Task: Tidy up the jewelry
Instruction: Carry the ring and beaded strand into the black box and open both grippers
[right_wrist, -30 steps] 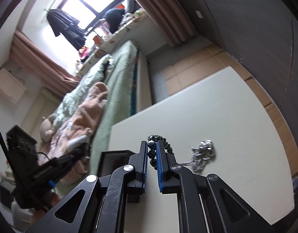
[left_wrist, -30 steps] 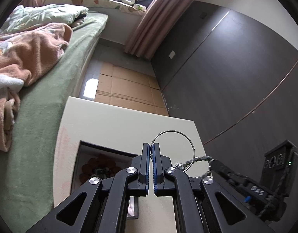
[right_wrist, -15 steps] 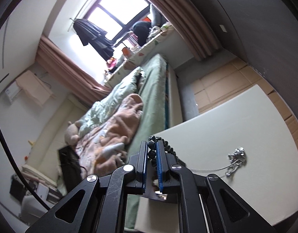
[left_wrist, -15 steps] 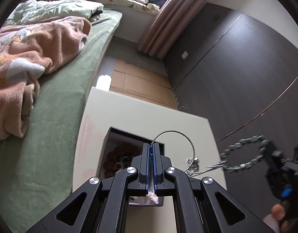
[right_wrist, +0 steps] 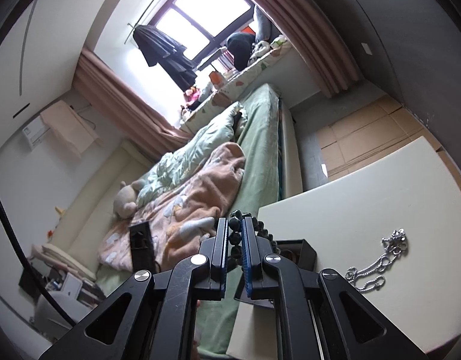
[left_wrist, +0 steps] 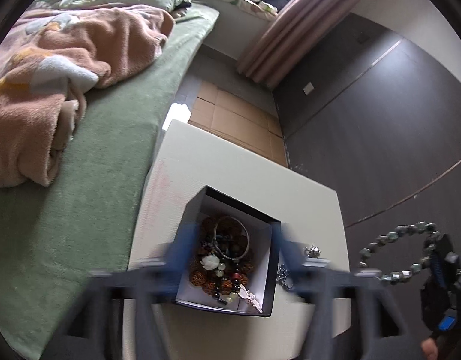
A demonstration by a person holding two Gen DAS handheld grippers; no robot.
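Over the cream table (left_wrist: pixel 230 165), near its bed-side edge, the left gripper (left_wrist: pixel 233 258) hangs above an open black box (left_wrist: pixel 269 270) with a white lining. Its two blue-padded fingers (left_wrist: pixel 182 249) are smeared with motion and stand far apart, one on either side of the box – the jaws are opening, and nothing is pinched between them. Below the gap, inside the box, lies a heap of jewelry: a thin silver bangle (left_wrist: pixel 232 235) on top, brown knobbly beads (left_wrist: pixel 206 279), dark beads, a white carved flower bead (left_wrist: pixel 211 262) and a small silver pendant (left_wrist: pixel 250 295) toward the near wall.

Just beside the box, on the side away from the bed, a silver chain (left_wrist: pixel 286 276) rests on the tabletop; in the right wrist view the same chain (right_wrist: pixel 377 265) sprawls in loops, well clear of the table's far edge.

At the right border of the left wrist view, the right gripper (left_wrist: pixel 437 265) is held up beyond the table's edge, clamped on a bracelet of grey-green stone beads (left_wrist: pixel 392 240) whose loop sticks out sideways in the air. From its own camera, the right gripper (right_wrist: pixel 235 240) shows its blue pads nearly together with the dark beads (right_wrist: pixel 235 226) squeezed between them – the rest of the strand curves off to the right behind the finger. A corner of the black box (right_wrist: pixel 305 250) shows just past those fingers, with the green bed (right_wrist: pixel 260 156) and pink blanket (right_wrist: pixel 200 198) beyond.
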